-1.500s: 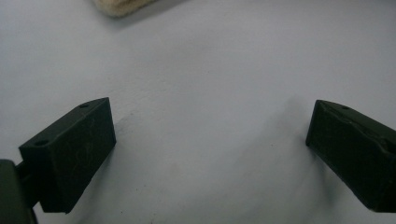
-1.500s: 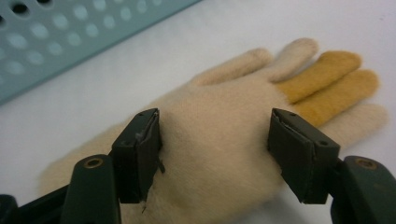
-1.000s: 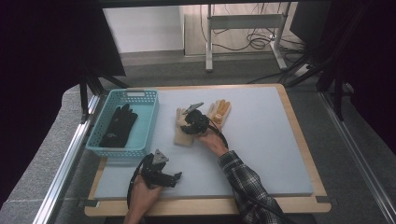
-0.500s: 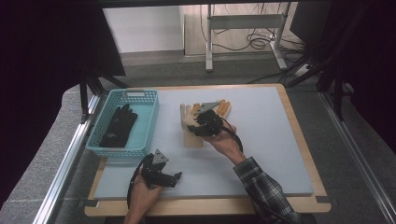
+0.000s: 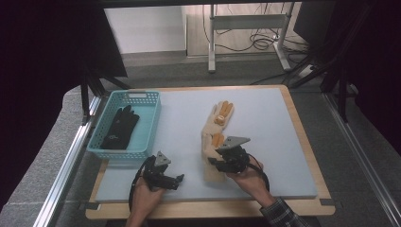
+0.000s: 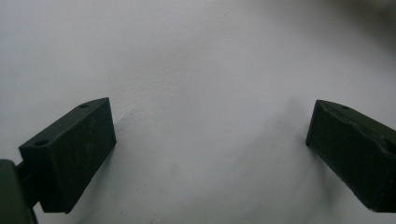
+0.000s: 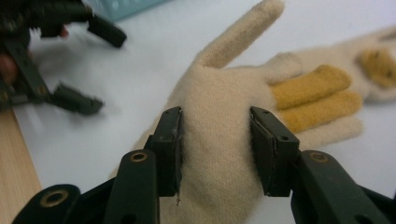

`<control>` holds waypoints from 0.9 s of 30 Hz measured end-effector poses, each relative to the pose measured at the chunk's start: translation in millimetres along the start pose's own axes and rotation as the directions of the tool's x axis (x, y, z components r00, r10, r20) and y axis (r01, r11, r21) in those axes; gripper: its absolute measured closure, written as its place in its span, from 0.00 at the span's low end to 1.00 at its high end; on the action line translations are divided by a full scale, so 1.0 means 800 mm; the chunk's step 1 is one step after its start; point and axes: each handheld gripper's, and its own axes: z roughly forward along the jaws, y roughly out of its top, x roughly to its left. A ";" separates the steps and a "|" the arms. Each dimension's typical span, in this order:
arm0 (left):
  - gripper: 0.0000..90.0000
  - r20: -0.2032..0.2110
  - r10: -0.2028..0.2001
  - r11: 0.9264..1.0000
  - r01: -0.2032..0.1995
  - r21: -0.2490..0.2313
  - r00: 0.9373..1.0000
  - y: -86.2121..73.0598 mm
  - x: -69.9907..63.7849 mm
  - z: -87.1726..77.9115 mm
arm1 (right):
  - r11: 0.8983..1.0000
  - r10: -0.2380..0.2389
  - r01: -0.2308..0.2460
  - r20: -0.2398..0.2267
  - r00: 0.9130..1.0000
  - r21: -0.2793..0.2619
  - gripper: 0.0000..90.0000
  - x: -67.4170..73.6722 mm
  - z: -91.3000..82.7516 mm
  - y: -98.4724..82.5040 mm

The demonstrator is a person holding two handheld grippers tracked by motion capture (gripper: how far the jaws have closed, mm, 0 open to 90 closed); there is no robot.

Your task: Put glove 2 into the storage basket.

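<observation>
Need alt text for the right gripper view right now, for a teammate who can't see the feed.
The right gripper pinches a fold of a cream knit glove between its two black jaws, its jaws having just been opening. The glove lies on the pale table, yellow-tipped fingers to the right; the left gripper shows upper left.

The left gripper (image 5: pixel 176 180) is black, with a small grey three-cornered plate on top and a black cable looping down beside the hand that carries it. Its two jaws are thick matte-black blocks with slanted ends; the left one shows two small screw holes along its upper edge. The right gripper (image 5: pixel 211 163) is black too, under a larger grey plate. Each of its arms has a brass-ringed pivot hole behind the flat dark pads (image 7: pixel 172 149). A plaid sleeve covers the forearm behind it.
</observation>
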 end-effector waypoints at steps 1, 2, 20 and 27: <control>0.02 0.000 0.000 1.000 0.000 0.000 1.000 0.000 0.000 0.000 | 1.000 0.007 -0.007 -0.002 1.000 0.007 0.61 0.002 0.002 -0.006; 0.02 0.000 0.000 1.000 0.000 -0.001 1.000 0.000 0.000 0.000 | 1.000 0.014 -0.014 -0.006 1.000 0.012 0.60 0.004 0.005 -0.012; 0.02 0.000 0.003 1.000 -0.003 0.002 1.000 0.000 0.000 0.000 | 0.994 0.110 -0.109 0.038 0.993 -0.028 0.51 -0.087 0.022 -0.003; 0.02 0.000 0.003 1.000 -0.003 0.001 1.000 0.000 0.000 0.000 | 0.989 0.141 -0.138 0.082 0.987 -0.044 0.48 -0.127 0.055 0.019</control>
